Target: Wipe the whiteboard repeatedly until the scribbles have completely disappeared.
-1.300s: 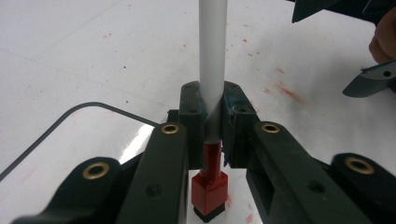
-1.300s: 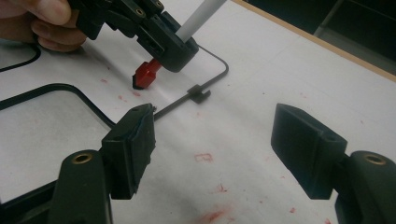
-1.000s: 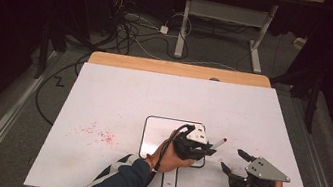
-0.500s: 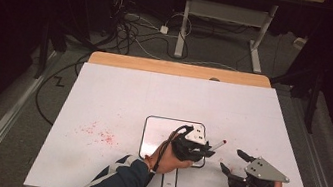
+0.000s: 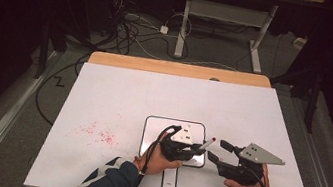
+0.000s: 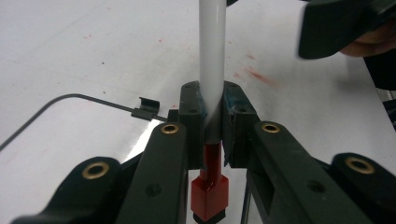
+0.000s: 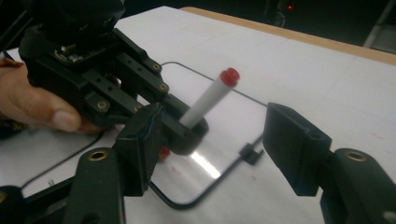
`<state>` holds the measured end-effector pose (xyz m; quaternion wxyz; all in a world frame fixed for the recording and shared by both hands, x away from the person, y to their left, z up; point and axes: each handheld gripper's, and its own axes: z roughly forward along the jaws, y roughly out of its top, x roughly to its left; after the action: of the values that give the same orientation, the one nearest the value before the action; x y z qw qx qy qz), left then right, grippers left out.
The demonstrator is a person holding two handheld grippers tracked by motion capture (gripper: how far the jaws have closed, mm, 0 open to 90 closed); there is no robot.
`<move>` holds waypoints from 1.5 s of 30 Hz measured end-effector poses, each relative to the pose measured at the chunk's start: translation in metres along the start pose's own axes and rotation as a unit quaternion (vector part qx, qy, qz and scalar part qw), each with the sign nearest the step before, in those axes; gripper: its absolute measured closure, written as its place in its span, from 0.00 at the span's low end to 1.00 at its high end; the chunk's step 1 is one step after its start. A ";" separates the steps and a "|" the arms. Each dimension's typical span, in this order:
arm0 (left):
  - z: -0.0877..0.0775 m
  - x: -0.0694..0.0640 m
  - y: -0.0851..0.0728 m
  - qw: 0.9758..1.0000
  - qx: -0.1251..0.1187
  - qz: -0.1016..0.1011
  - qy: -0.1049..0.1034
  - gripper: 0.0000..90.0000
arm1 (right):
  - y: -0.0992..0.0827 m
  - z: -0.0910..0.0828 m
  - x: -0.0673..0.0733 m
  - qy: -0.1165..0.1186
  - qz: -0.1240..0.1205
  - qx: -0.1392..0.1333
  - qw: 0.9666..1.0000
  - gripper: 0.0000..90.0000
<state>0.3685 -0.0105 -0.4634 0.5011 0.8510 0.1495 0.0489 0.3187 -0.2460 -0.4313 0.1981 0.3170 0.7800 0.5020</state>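
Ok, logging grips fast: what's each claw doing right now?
Left claw: shut on the red-capped marker.
Right claw: open, holding nothing, jaws just been closing, either side of the marker.

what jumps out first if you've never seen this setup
First the white marker with red ends, clamped in the left hand-held gripper over the small whiteboard near the table's front edge. Just to its right, the right hand-held gripper has open jaws, which have just been closing, pointed at the marker with nothing between them. Red smudges mark the white tabletop to the left.
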 end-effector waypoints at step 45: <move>-0.101 -0.014 -0.027 0.990 0.010 0.028 0.140 0.25 | 0.020 0.005 0.002 0.028 0.013 -0.018 0.999 0.90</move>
<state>0.3265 0.0823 -0.4365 0.4650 0.8446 0.1949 0.1800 0.3259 -0.2353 -0.4148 0.1753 0.3095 0.7717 0.5272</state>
